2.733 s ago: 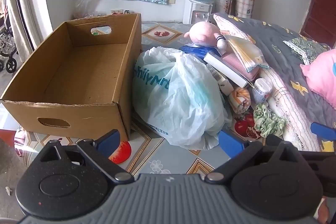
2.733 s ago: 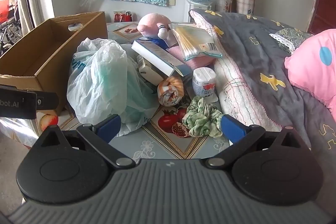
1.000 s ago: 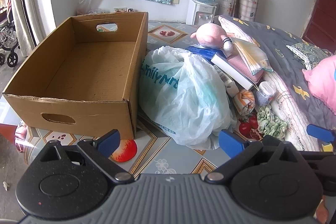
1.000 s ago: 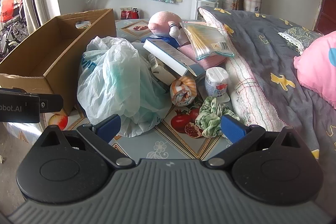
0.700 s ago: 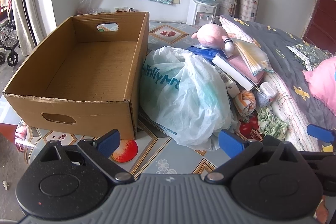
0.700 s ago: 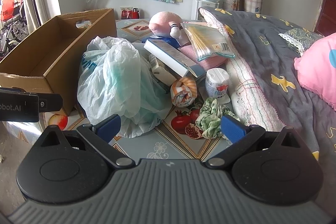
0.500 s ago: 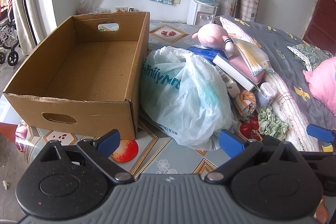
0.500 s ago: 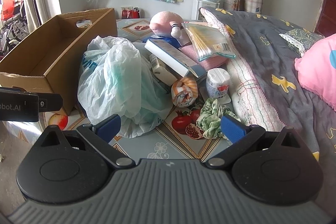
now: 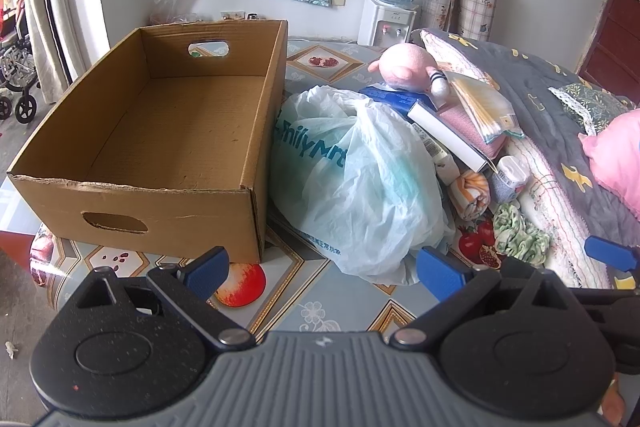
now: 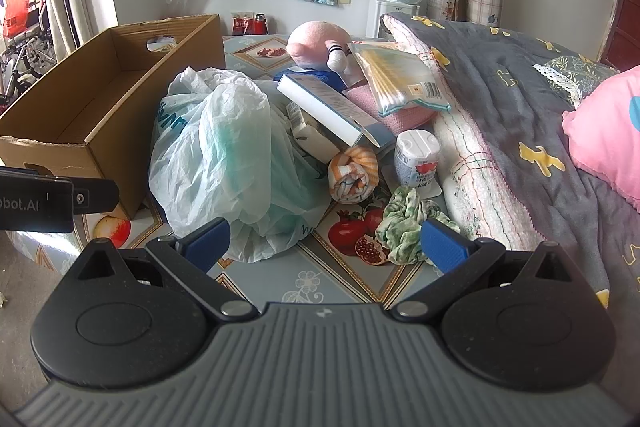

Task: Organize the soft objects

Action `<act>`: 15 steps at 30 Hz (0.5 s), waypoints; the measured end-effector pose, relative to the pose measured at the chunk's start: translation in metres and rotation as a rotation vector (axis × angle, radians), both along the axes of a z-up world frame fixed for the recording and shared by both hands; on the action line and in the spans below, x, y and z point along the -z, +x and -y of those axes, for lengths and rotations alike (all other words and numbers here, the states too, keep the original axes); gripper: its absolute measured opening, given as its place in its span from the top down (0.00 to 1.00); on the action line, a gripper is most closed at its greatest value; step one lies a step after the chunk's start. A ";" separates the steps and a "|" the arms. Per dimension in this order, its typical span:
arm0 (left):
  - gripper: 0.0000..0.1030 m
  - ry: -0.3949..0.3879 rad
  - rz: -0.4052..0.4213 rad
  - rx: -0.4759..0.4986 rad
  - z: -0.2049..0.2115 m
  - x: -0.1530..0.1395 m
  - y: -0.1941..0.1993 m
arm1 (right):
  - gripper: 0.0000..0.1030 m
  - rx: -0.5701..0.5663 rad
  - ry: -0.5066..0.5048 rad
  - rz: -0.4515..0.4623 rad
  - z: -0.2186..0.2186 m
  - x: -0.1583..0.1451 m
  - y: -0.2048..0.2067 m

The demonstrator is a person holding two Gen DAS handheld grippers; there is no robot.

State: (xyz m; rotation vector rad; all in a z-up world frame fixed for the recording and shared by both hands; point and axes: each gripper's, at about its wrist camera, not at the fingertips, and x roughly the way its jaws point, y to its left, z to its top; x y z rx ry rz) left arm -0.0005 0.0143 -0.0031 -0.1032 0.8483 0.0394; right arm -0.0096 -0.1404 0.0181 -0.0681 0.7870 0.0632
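An empty cardboard box stands on the patterned table at the left. Beside it lies a pale plastic bag. Behind the bag rests a pink plush toy. A rolled orange-striped cloth and a green scrunchie lie near the front. My left gripper hangs open before the box corner and bag. My right gripper is open just short of the bag and scrunchie. Neither holds anything.
A white-blue carton, a cotton-swab pack, a pink towel and a small white jar are piled by the bag. A grey quilt and pink pillow fill the right. A water dispenser stands at the wall.
Both views have shifted slightly, with the box and pile sitting a little further right and lower in frame than 2.7 s ago. Nothing on the table has moved; both grippers stay open.
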 end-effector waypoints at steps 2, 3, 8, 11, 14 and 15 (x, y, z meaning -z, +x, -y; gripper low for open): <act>0.02 0.000 0.000 0.001 0.000 0.000 0.000 | 0.01 0.000 -0.001 0.000 -0.001 0.000 0.000; 0.02 0.001 0.000 0.001 0.000 0.000 0.000 | 0.01 0.001 -0.001 0.000 0.000 0.001 0.000; 0.02 0.013 -0.001 0.011 0.001 0.003 0.000 | 0.01 0.015 -0.003 -0.004 0.008 0.007 -0.003; 0.02 0.027 0.006 0.029 0.006 0.008 -0.001 | 0.01 0.039 0.005 -0.007 0.024 0.012 -0.006; 0.02 0.030 0.016 0.072 0.017 0.012 0.003 | 0.01 0.066 0.010 -0.002 0.045 0.017 -0.007; 0.02 0.023 0.022 0.088 0.019 0.013 0.004 | 0.01 0.073 0.012 0.005 0.052 0.018 -0.008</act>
